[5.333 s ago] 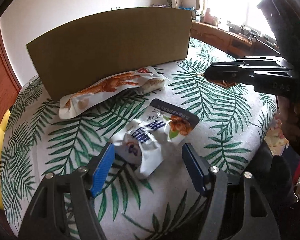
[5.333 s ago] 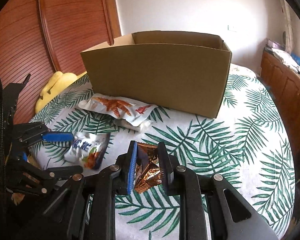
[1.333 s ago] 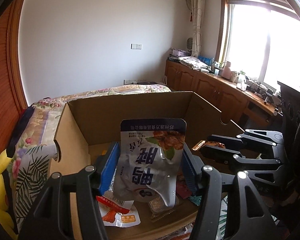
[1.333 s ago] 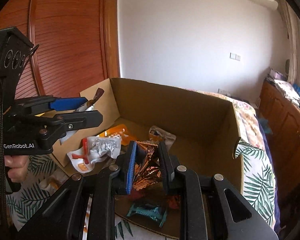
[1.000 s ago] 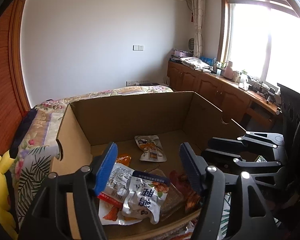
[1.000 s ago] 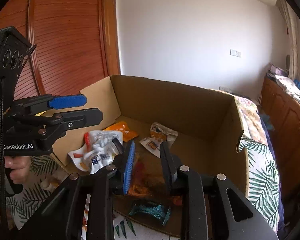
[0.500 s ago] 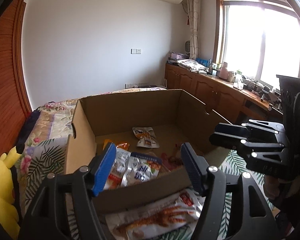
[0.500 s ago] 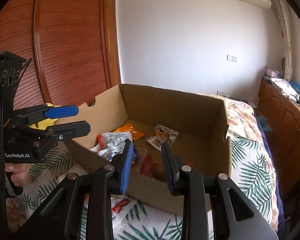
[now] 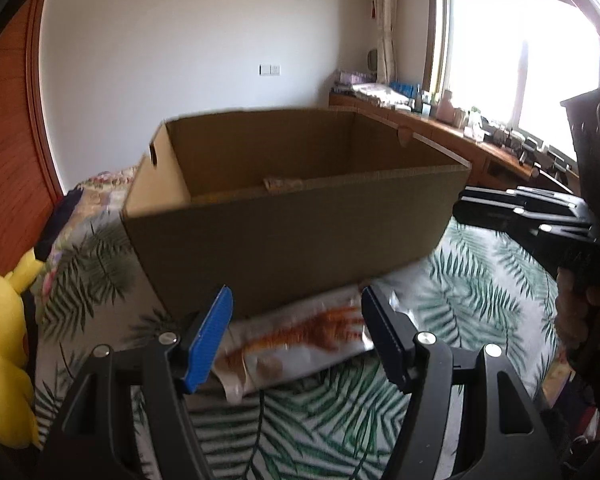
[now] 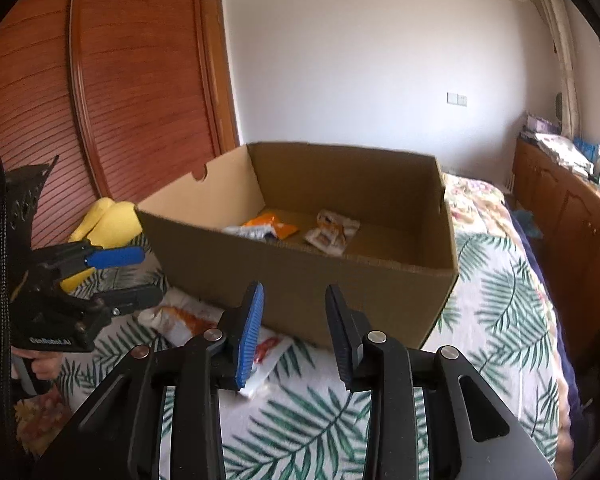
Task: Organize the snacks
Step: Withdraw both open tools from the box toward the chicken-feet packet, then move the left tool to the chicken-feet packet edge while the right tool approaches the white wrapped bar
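Left gripper [image 9: 296, 334]: jaws spread wide, nothing between them, poised just above the long bag.
Right gripper [image 10: 294, 328]: jaws apart too, empty, hovering in front of the box's near wall.
Long bag [image 9: 300, 340]: white with orange print, lying flat on the cloth, one long edge tucked against the foot of the box; in the right wrist view it shows at lower left of the box [image 10: 180, 318].
Box [image 9: 300, 232]: open cardboard, upright on the cloth, hand-holes in its side walls.
Packets in box: orange packet [image 10: 274, 222] and a white one [image 10: 332, 234] lie on the floor of the box, near its back; a third, pale, sits beside the orange one, mostly hidden by the wall.
Cloth [image 10: 496, 300]: white with green palm leaves, under everything.
Yellow plush [image 9: 4, 360]: off to the left of the box, at the cloth's edge.
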